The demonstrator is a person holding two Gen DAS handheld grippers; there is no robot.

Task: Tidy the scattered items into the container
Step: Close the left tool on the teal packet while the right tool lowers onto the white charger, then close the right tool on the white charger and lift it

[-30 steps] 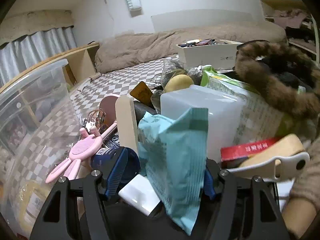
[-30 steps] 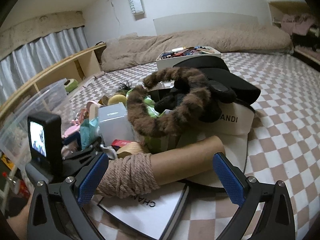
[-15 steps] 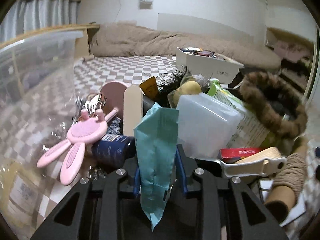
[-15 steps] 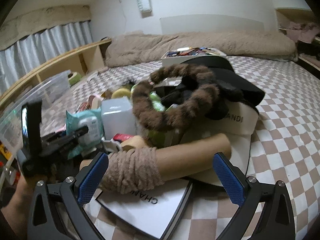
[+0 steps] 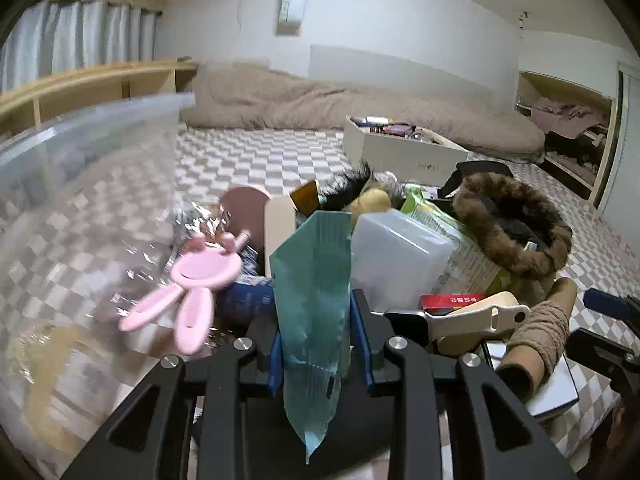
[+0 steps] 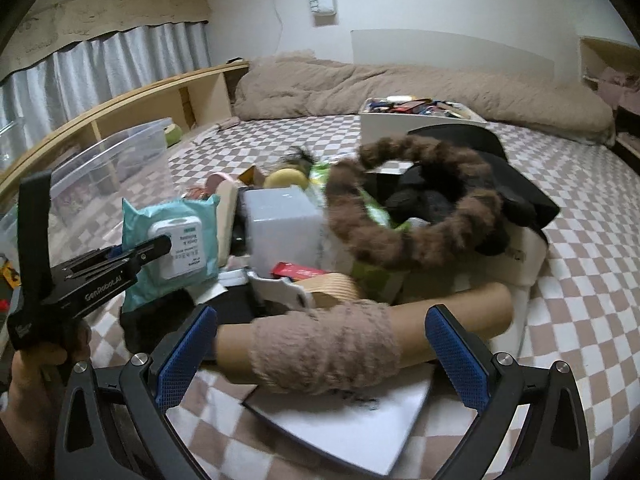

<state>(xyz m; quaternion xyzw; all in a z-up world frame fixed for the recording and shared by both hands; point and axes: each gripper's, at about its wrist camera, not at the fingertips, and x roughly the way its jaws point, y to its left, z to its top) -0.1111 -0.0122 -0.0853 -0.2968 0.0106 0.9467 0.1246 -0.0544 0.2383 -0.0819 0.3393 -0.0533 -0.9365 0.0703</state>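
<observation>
- We see our left gripper [image 5: 318, 344] clamped on a teal wet-wipe pack [image 5: 314, 300], its pads pressing both sides, the pack lifted clear of the pile.
- Our right gripper [image 6: 322, 344] stands wide open, its blue pads either side of a twine-wrapped cardboard tube [image 6: 360, 340] without touching it.
- The tube lies across a white booklet [image 6: 344, 424] on the checked bedcover [image 6: 580, 280].
- Beyond sit a translucent box [image 5: 396, 256], a pink bunny brush [image 5: 192, 284] and a brown fur ring [image 6: 412, 208].
- The clear storage bin [image 5: 88, 168] rises at the left, its rim near the pack; bare cover lies open behind and to the right.
</observation>
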